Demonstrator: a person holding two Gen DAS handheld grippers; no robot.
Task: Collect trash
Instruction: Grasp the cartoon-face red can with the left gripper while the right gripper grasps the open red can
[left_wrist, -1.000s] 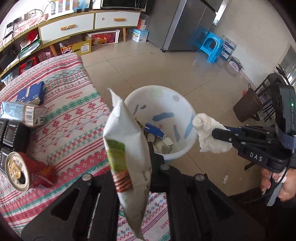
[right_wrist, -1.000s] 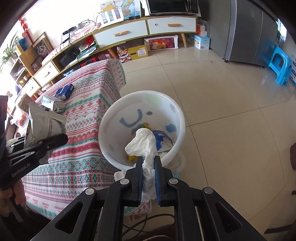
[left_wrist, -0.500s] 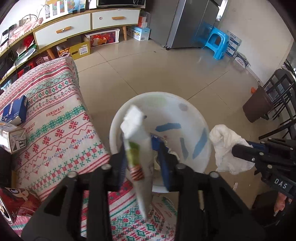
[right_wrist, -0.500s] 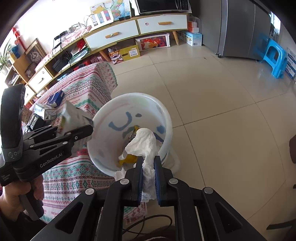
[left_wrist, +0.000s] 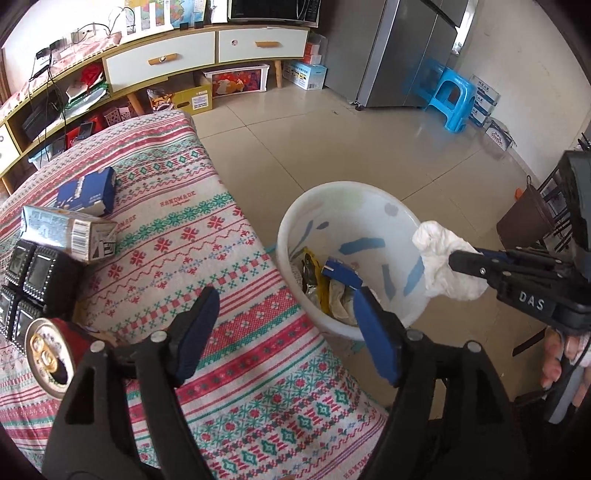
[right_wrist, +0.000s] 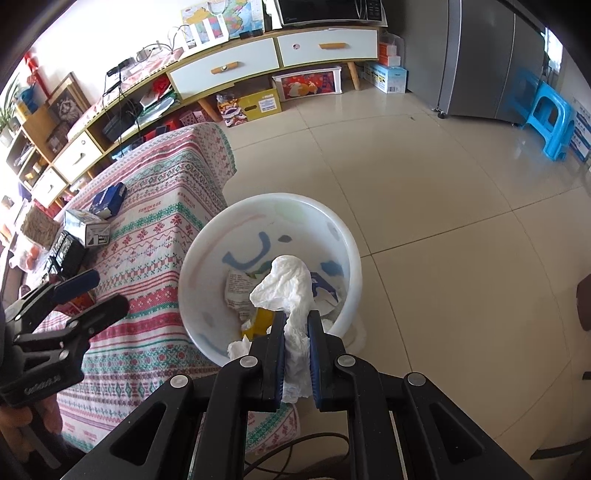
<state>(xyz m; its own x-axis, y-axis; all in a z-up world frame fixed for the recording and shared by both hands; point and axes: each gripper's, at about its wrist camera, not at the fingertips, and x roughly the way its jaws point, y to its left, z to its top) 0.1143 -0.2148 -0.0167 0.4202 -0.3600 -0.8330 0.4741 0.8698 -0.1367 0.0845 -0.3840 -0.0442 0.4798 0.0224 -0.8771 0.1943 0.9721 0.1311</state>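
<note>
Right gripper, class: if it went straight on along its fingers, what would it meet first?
Probably the trash inside the white bin. The right gripper, shut on the crumpled tissue, points over the near rim into the bin; depth is unclear.

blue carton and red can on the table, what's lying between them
In the left wrist view, a silver carton and a black studded case lie between the blue carton and the red can.
</note>
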